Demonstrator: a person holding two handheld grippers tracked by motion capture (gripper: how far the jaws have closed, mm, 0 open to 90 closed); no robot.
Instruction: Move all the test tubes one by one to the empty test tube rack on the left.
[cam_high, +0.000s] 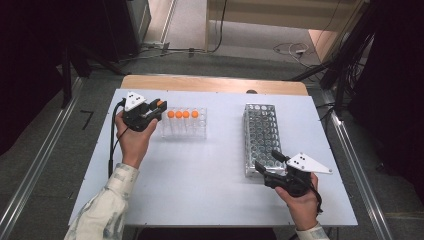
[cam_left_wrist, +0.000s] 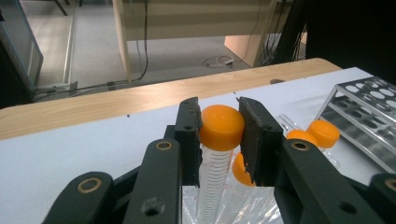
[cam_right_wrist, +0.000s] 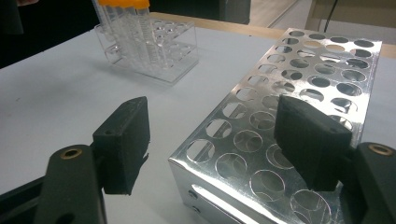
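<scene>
My left gripper (cam_high: 152, 110) is shut on the orange cap of a clear graduated tube (cam_left_wrist: 222, 127) at the left end of a clear plastic rack (cam_high: 184, 129). The tube's cap stands higher than the other orange-capped tubes (cam_high: 182, 114) in that rack. Its lower end runs down into the rack, and whether it is still seated I cannot tell. My right gripper (cam_high: 269, 161) is open at the near corner of the metal rack (cam_high: 262, 135). In the right gripper view one jaw hangs beside the metal rack's (cam_right_wrist: 261, 140) left wall and the other above its holed top.
A white sheet (cam_high: 210, 170) covers the table, with a wooden strip (cam_high: 215, 83) along the far edge. Cables lie on the floor (cam_high: 290, 49) beyond the table. Dark stands and metal rails flank both sides.
</scene>
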